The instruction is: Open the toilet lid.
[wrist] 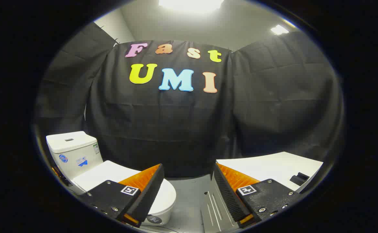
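Well, the claw (189, 181) hangs wide apart with nothing between its fingers, the closed toilet lid (111, 173) partly behind its left finger, a white table (273, 166) beyond the right.

The glossy white ceramic toilet (78, 158) has a plain white closed lid (111, 173) and a white tank bearing small blue stickers and one green-edged label. The booth's cloth wall (182, 129) is matte black, creased in faint squares. The floor (189, 200) is flat grey. A white tabletop (266, 168) carries a small black block (299, 178). The gripper (189, 181), fingers spread wide apart, shows black-and-white square markers on its black finger mounts.
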Available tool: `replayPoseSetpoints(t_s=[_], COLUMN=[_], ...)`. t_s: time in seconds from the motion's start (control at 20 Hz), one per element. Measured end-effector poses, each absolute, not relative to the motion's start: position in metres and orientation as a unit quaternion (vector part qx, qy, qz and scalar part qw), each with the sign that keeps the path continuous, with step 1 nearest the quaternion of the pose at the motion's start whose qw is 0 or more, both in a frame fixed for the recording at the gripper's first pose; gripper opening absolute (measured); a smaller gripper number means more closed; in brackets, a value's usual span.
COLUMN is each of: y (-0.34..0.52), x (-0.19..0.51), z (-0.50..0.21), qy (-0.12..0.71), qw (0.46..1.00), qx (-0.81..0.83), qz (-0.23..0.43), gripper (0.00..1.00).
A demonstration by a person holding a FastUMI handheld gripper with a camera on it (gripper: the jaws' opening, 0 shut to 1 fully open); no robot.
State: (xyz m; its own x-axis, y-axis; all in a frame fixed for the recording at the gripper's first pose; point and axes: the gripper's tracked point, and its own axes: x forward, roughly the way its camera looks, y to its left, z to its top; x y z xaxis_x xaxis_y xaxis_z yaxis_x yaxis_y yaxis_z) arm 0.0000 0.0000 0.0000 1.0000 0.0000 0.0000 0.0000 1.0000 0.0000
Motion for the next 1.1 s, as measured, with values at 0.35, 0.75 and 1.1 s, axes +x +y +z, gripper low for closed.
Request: replayPoseSetpoints(t_s=[0.35, 0.75, 1.1], y=[-0.005, -0.009, 0.005], x=[0.000, -0.001, -0.005], z=[0.001, 0.001, 0.013], qy=[-0.003, -0.005, -0.020], qw=[1.000, 1.000, 0.998], qx=[0.011, 0.016, 0.065], qz=[-0.010, -0.017, -0.008], gripper=[0.95, 0.95, 0.95])
